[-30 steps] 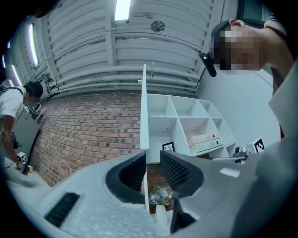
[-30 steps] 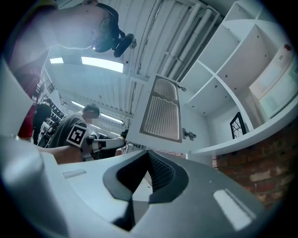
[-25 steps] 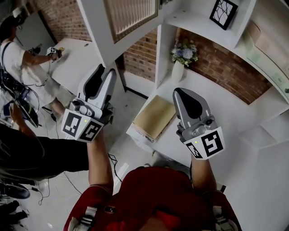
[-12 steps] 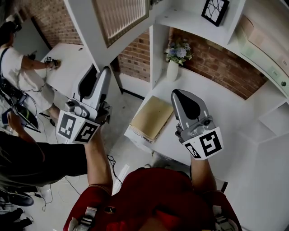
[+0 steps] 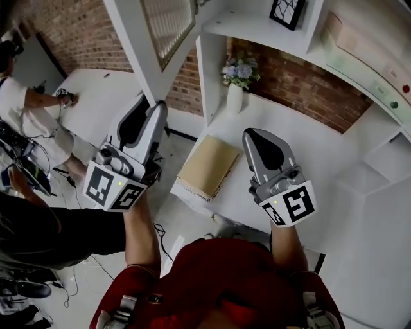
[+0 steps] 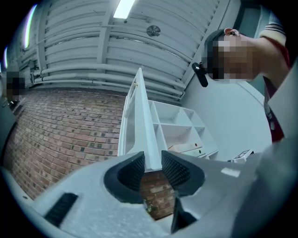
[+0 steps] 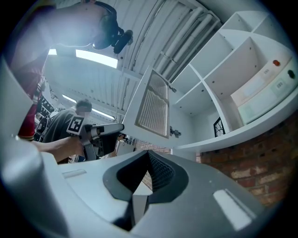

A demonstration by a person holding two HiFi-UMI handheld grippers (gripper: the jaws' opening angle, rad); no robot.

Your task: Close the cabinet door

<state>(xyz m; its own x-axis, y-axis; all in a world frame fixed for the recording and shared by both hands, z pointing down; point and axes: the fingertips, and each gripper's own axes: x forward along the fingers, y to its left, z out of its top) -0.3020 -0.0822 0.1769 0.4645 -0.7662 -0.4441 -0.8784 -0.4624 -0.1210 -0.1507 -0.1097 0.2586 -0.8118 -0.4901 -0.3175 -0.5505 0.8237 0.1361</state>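
The left claw had just been closing. Its jaws stood a narrow gap apart with the lower free edge of the door between them. The ribbed black pads sat close to either face of that edge, but no firm press showed. The right claw had its jaws together, tips meeting on nothing, and hung in front of the cabinet above the worktop. Both claws were smooth grey plastic with dark ribbed pads, and each carried a cube with black-and-white square markers. The door was a flat white frame around a finely ribbed panel. It hung at the cabinet's left side and was swung out from the cabinet toward the person. Its long axis ran upright and its thin edge faced the left claw. The cabinet was white, built of open box-shaped shelves against a red brick wall. Under the cabinet's shelf a slim white vase with pale flowers stood on the worktop. A flat brown board lay at the worktop's edge before the cabinet. A dark-framed picture stood on a cabinet shelf.
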